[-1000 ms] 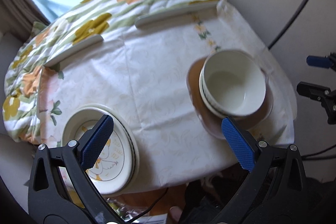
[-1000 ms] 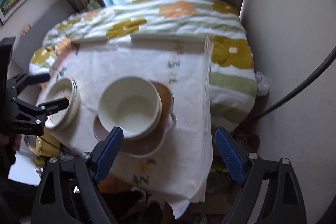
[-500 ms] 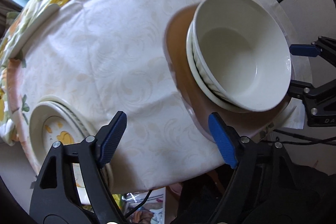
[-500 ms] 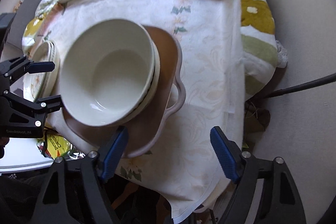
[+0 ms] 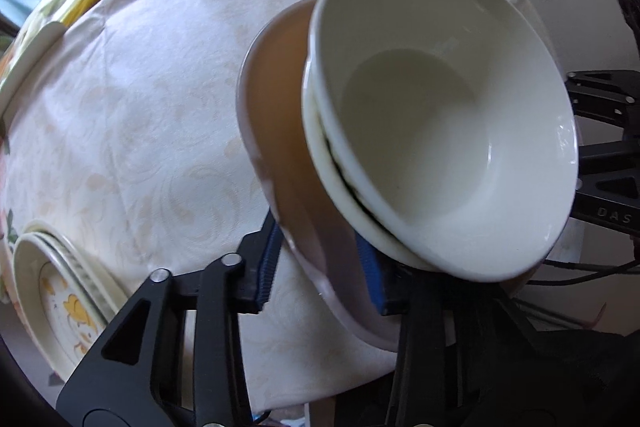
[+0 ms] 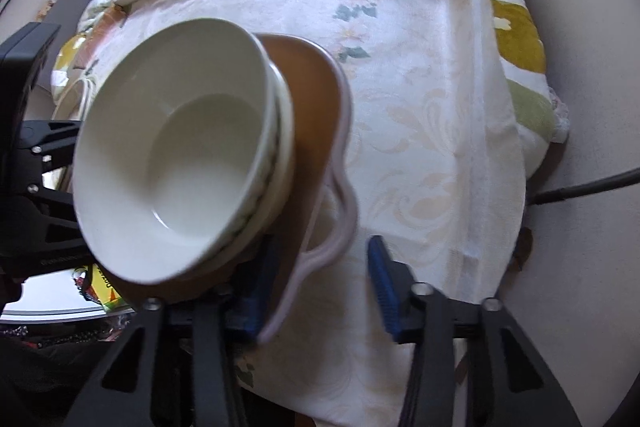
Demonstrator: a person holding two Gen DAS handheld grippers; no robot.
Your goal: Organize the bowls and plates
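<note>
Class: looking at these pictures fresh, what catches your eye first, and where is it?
A big white bowl, nested in another, fills the view on a brown tray at the table's near edge. The left claw straddles the tray's rim. Duck-patterned plates sit stacked far left.
</note>
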